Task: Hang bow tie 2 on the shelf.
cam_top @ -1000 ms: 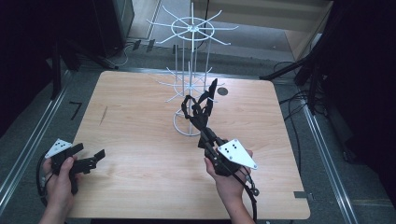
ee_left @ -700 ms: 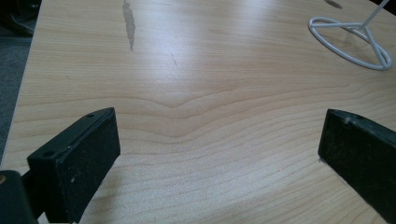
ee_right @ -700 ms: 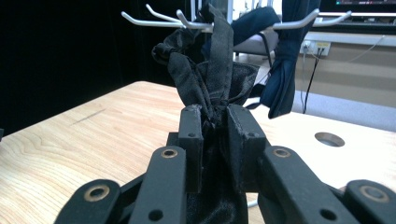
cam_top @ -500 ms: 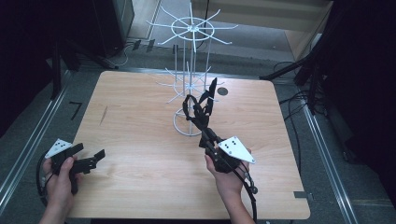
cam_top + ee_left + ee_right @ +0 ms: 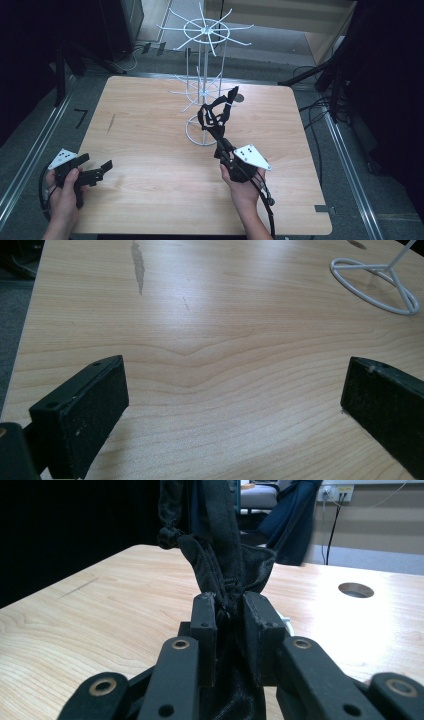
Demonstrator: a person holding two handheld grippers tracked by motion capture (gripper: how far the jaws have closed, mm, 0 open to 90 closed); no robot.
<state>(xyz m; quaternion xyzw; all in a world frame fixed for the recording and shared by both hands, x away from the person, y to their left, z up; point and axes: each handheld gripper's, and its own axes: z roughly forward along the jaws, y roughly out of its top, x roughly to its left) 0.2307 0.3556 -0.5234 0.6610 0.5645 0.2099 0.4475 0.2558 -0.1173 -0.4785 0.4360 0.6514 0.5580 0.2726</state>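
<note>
The tabletop (image 5: 150, 165) is pale wood with rounded corners, a dark streak in the grain toward its 10 o'clock side and a round cable hole (image 5: 239, 98) near the far edge at 1 o'clock. It stands on grey carpet between metal floor rails, with cables trailing at 3 o'clock and dark curtains on both sides. No writing or brand can be read anywhere.

A white wire rack (image 5: 202, 75) stands just past the centre, at 12 o'clock. The right tool (image 5: 219, 142) is clamped narrowly on a black fabric glove (image 5: 216, 114), which hangs up beside the rack's ring base. The left tool (image 5: 97, 171), at 8 o'clock, gapes wide over bare wood.
</note>
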